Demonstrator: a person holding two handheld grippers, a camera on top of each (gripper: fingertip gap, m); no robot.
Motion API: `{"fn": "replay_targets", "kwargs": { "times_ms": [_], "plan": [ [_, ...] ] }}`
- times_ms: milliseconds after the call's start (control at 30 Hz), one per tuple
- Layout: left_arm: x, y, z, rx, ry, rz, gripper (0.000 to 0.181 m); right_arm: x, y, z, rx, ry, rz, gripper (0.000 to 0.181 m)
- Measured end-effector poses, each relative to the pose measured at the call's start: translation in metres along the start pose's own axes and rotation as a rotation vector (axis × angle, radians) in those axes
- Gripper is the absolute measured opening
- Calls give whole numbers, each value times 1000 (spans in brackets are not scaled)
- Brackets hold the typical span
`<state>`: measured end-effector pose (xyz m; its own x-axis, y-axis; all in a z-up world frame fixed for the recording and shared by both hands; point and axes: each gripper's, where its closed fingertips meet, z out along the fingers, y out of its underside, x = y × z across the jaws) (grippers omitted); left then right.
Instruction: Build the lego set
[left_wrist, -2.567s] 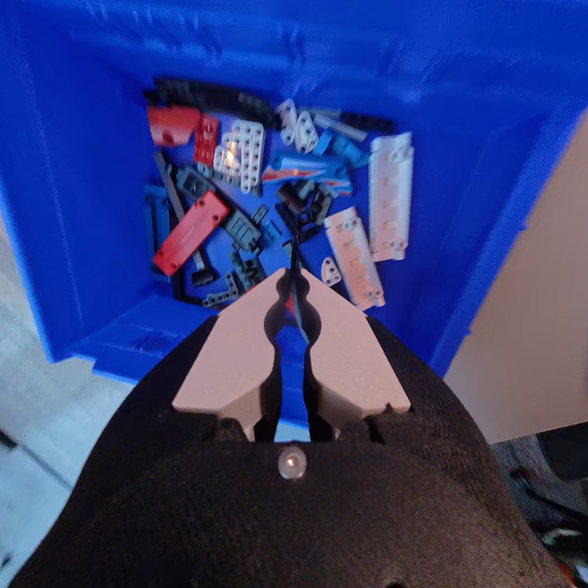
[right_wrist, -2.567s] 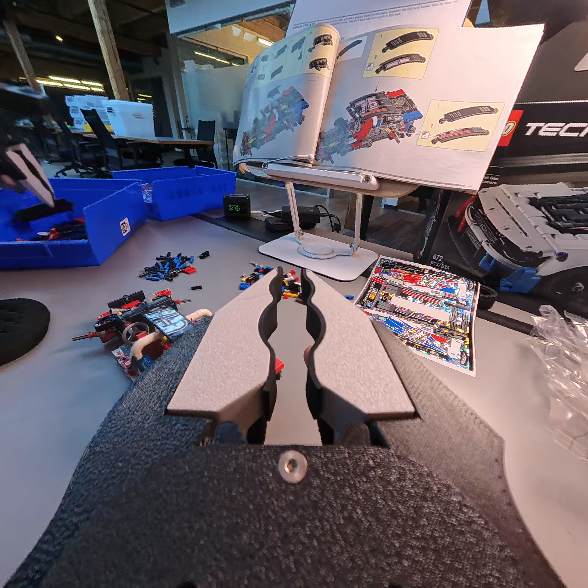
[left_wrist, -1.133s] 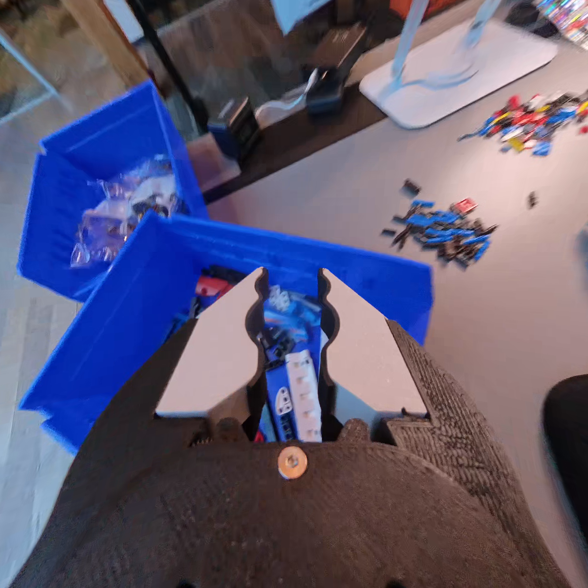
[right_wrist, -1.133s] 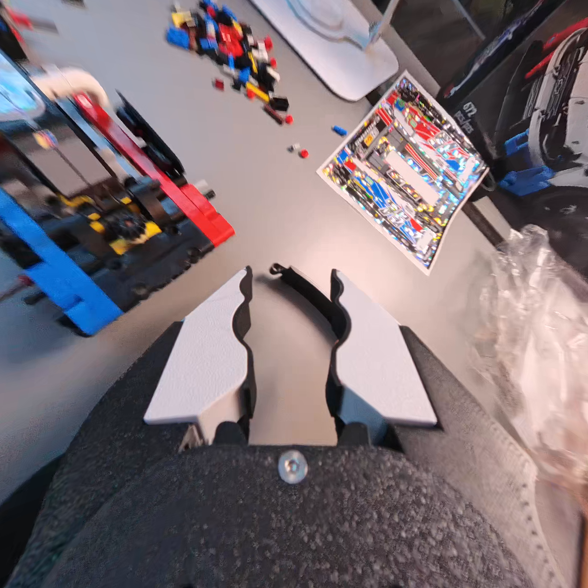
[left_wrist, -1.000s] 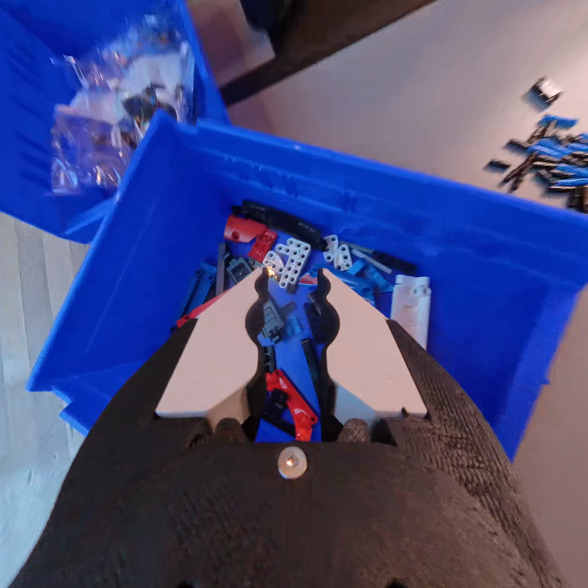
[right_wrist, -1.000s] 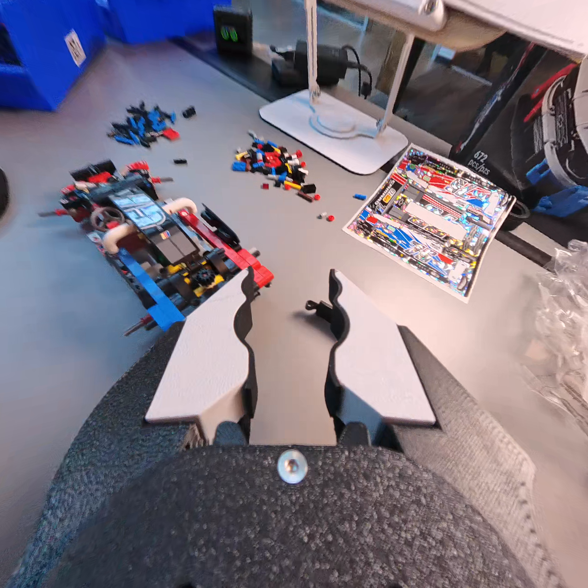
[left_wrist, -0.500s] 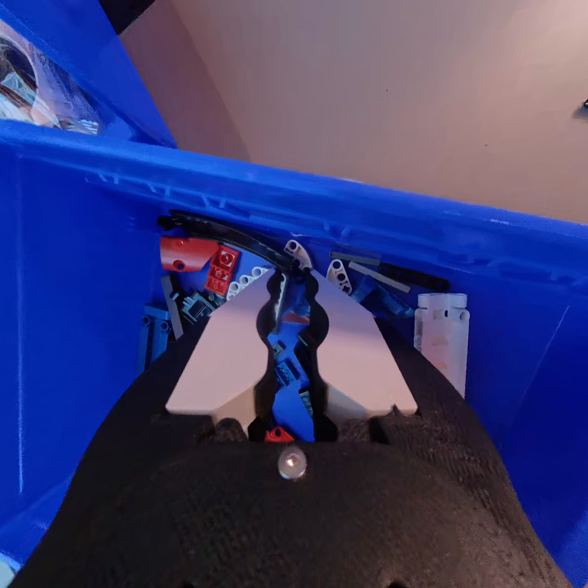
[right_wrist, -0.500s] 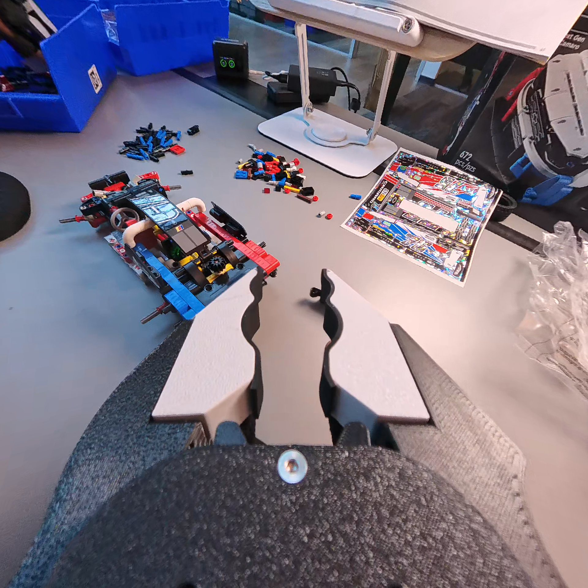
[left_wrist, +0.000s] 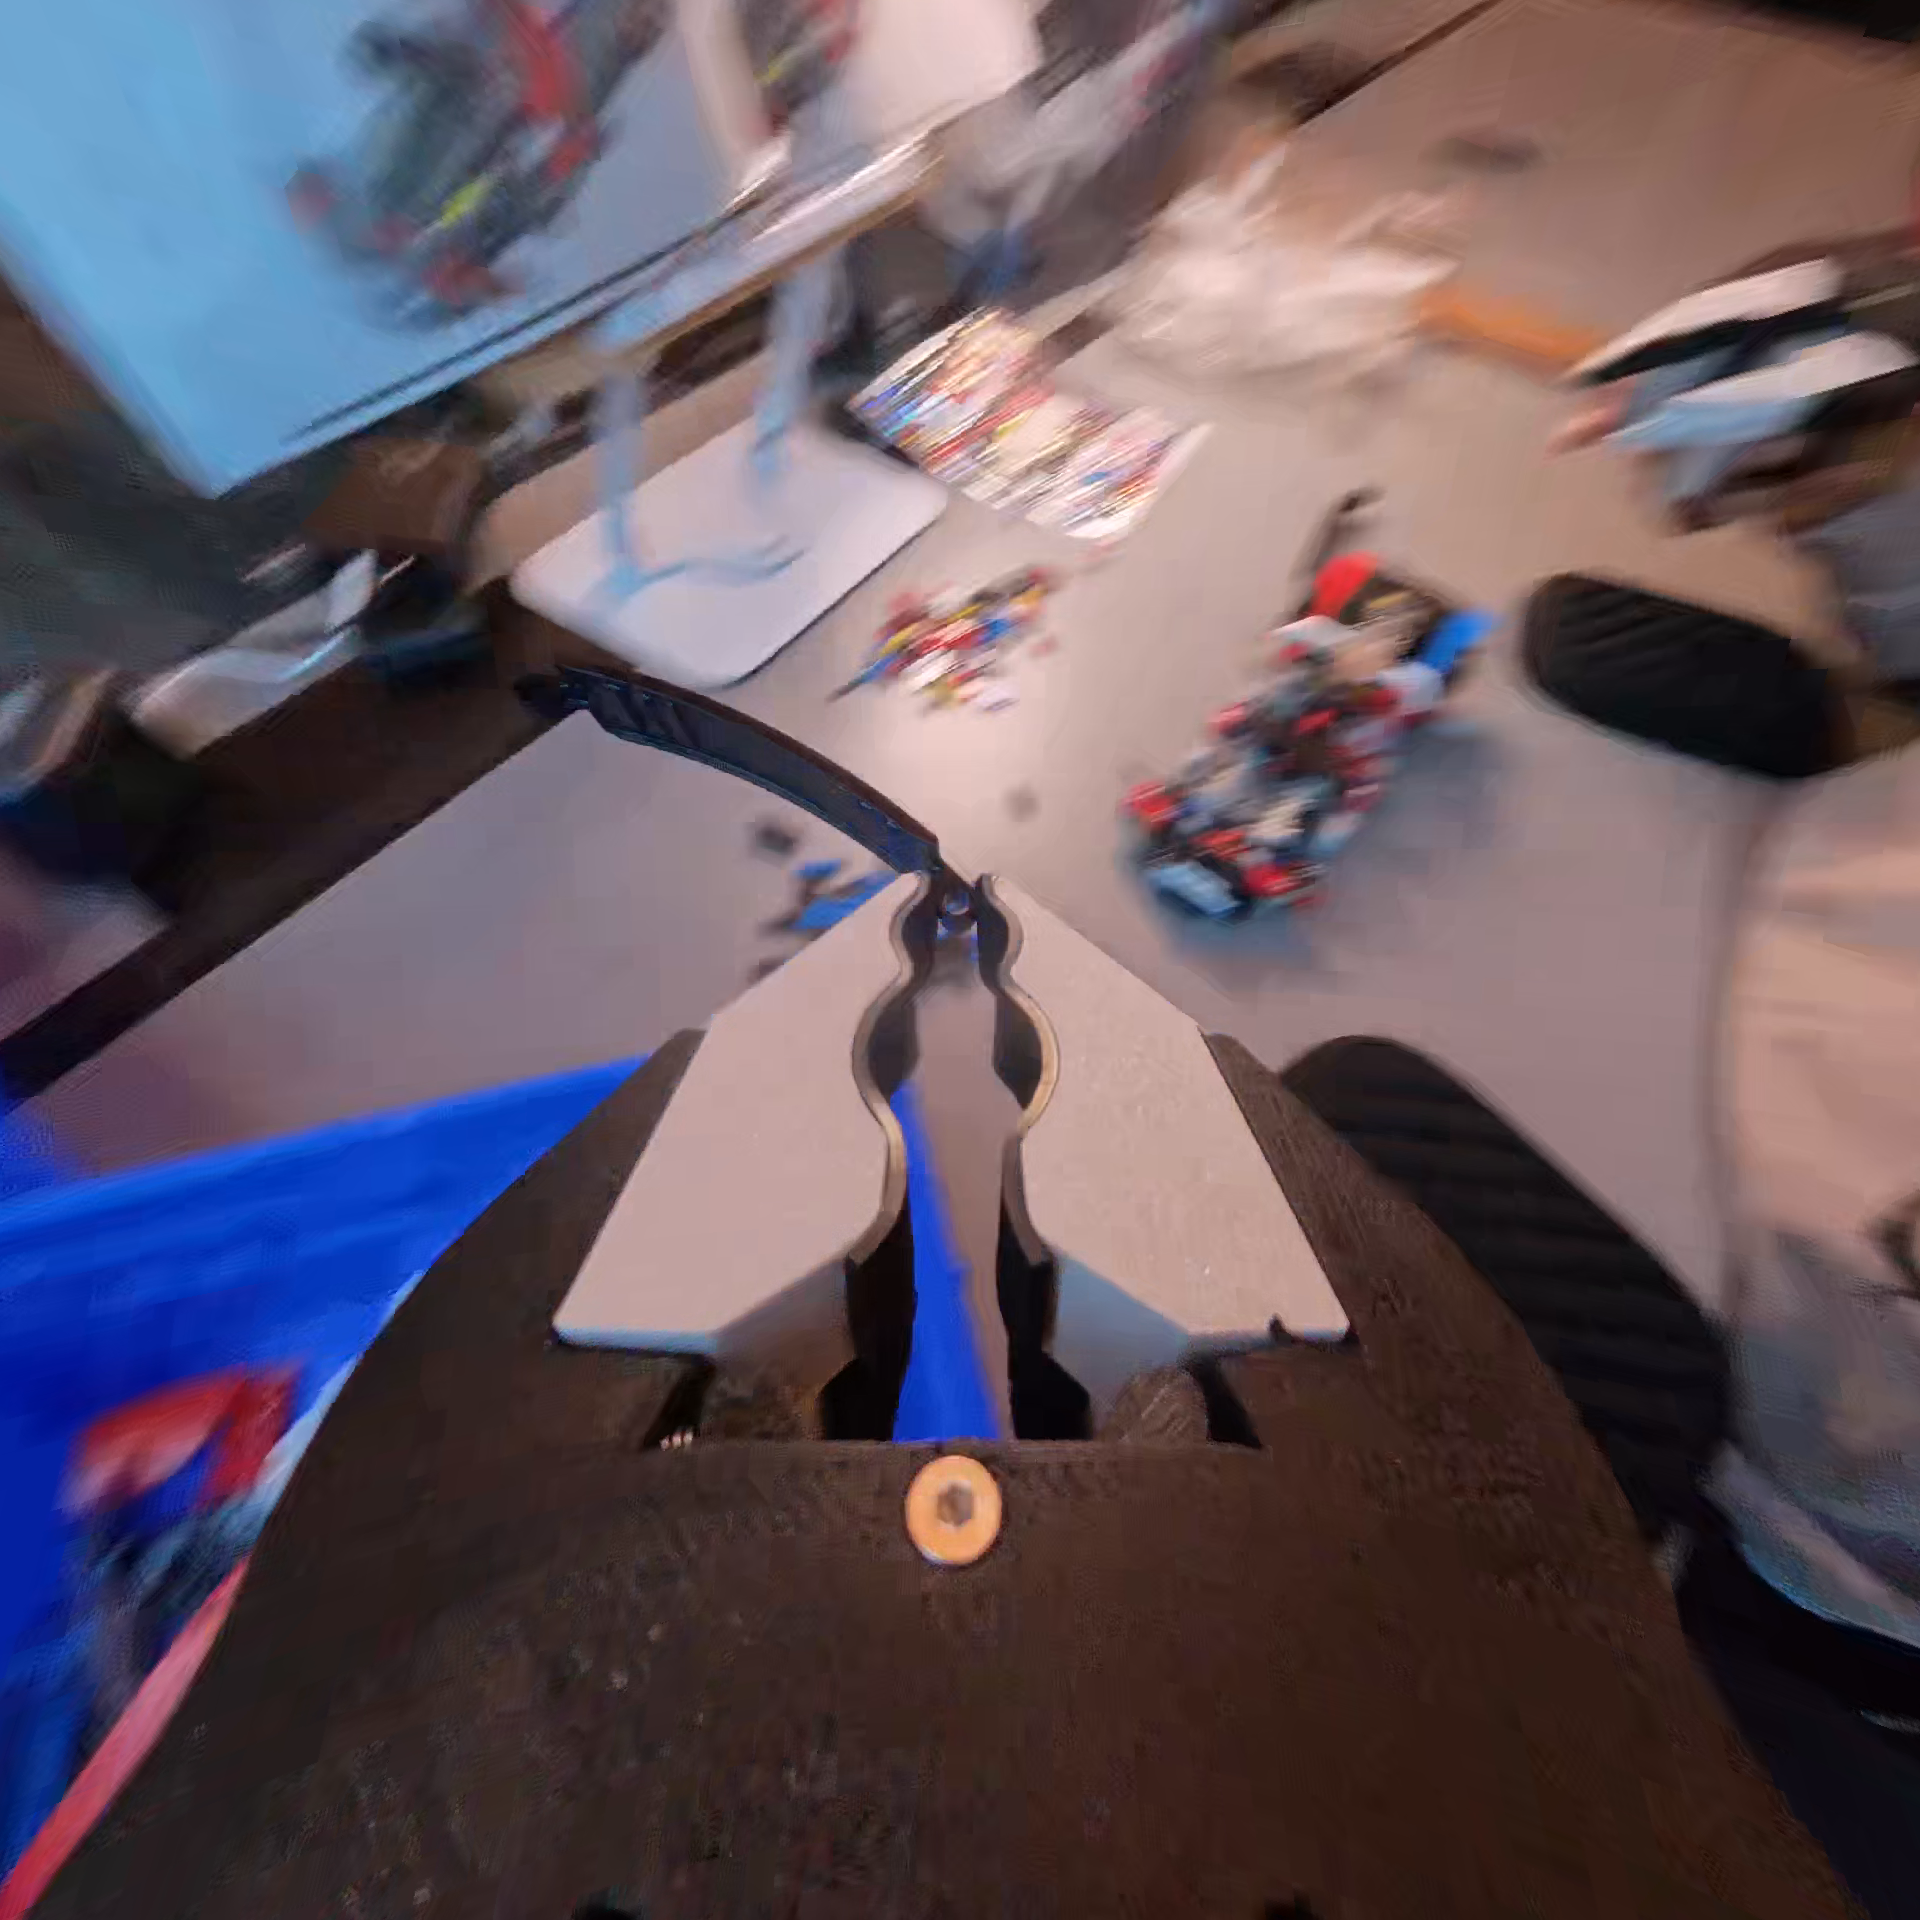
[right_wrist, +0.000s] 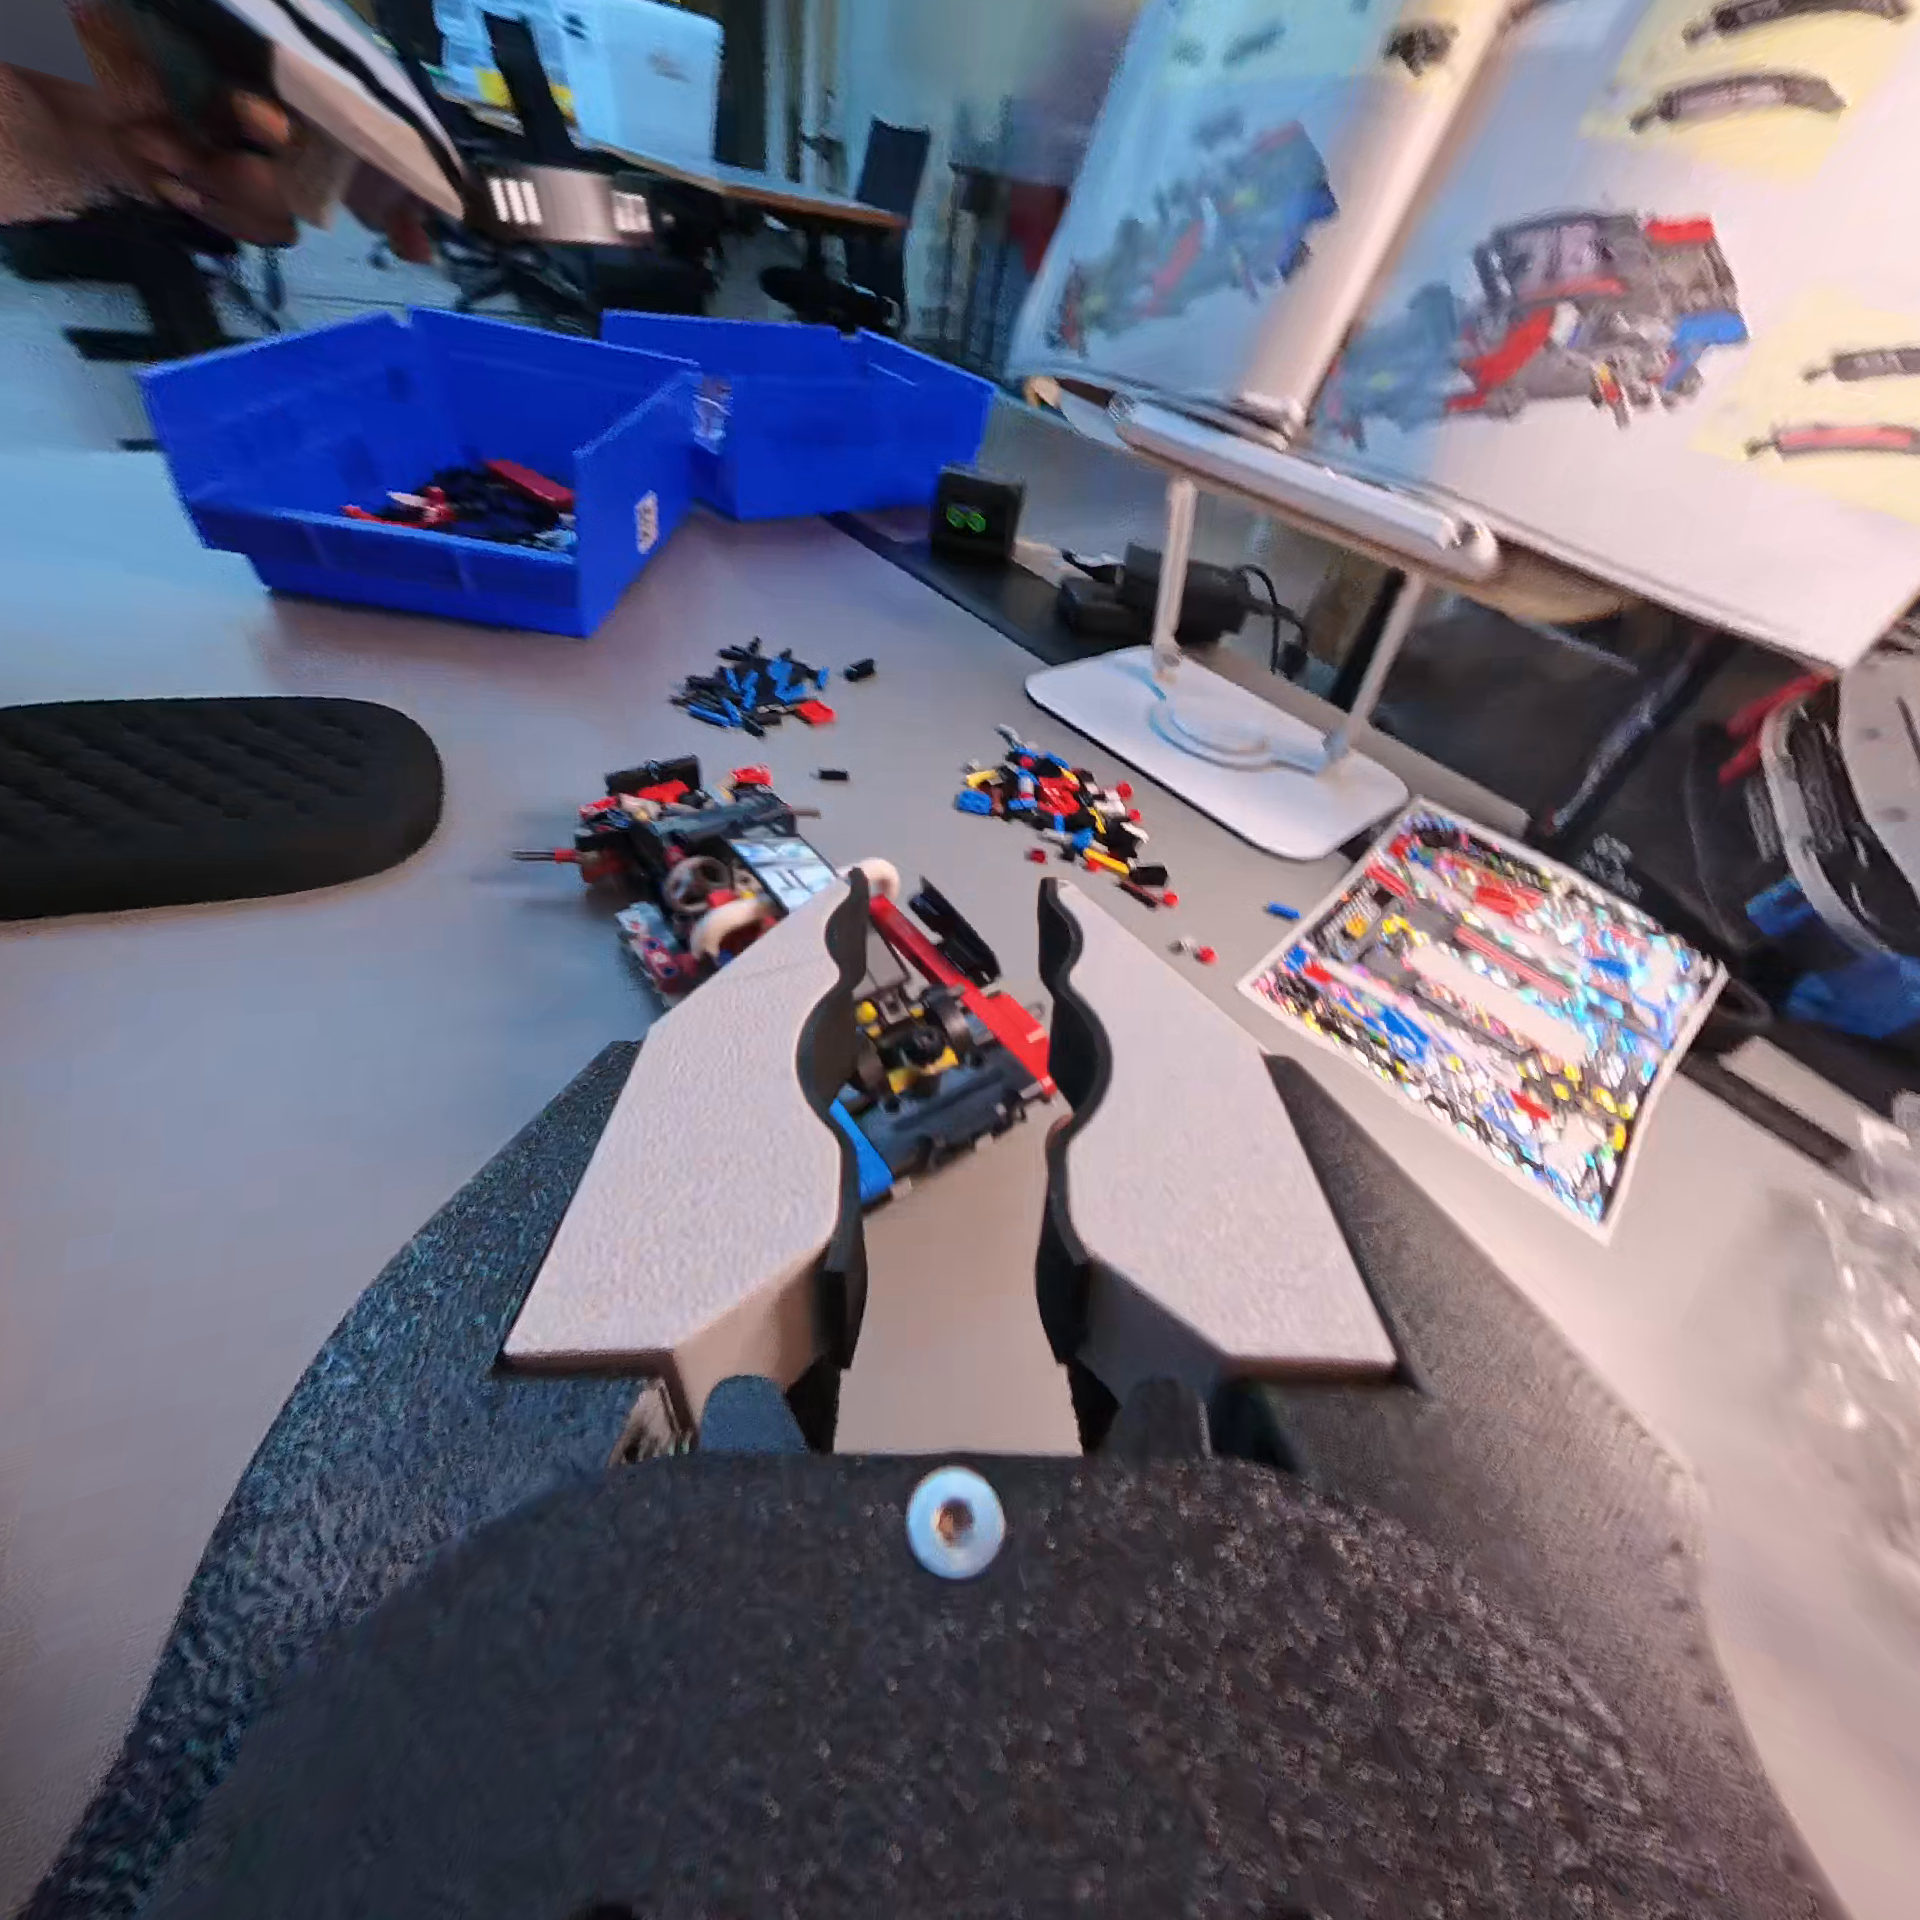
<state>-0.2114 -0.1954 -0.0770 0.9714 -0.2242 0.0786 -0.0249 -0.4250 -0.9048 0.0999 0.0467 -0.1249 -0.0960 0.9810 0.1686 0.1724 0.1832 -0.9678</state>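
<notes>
Gripping curved black piece (left_wrist: 727, 743) | left tool (left_wrist: 951, 902) | car model (right_wrist: 831, 935) nearby

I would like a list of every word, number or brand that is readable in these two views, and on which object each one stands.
I do not copy out writing; these things bear it:
On the blue bin, a white label: too small to read.
The open instruction booklet: blurred.
The sticker sheet: tiny print, blurred.
The black device: green display marks.
Left wrist view: all blurred.
</notes>
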Motion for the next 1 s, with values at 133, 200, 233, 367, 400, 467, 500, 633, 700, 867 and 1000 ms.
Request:
{"fn": "replay_targets", "kwargs": {
  "times_ms": [133,200,233,367,400,467,500,633,700,867,1000],
  "plan": [
    [130,-29,25,168,510,12,5,-54,-31,24,70,-182,-310,40],
    [172,-19,50,140,687,1,5,-76,-42,38,69,-215,-527,54],
    [188,-14,63,124,763,-12,5,-86,-45,43,67,-235,-635,58],
    [231,3,113,67,956,-47,5,-126,-42,52,8,-385,-869,69],
    [239,6,122,56,990,-52,5,-131,-38,53,-11,-402,-909,68],
    [252,8,136,43,1050,-54,5,-135,-26,52,-61,-424,-965,56],
    [257,9,141,40,1065,-52,5,-136,-22,50,-70,-423,-979,30],
    [240,10,171,46,871,-5,14,-103,-7,30,-182,-416,-815,22],
    [217,11,182,51,687,46,36,-55,8,13,-302,-363,-689,22],
    [150,52,218,-185,217,338,79,66,91,-43,-666,-222,-370,23],
    [143,79,248,-348,187,422,93,88,130,-58,-750,-199,-267,23]
  ]
}}
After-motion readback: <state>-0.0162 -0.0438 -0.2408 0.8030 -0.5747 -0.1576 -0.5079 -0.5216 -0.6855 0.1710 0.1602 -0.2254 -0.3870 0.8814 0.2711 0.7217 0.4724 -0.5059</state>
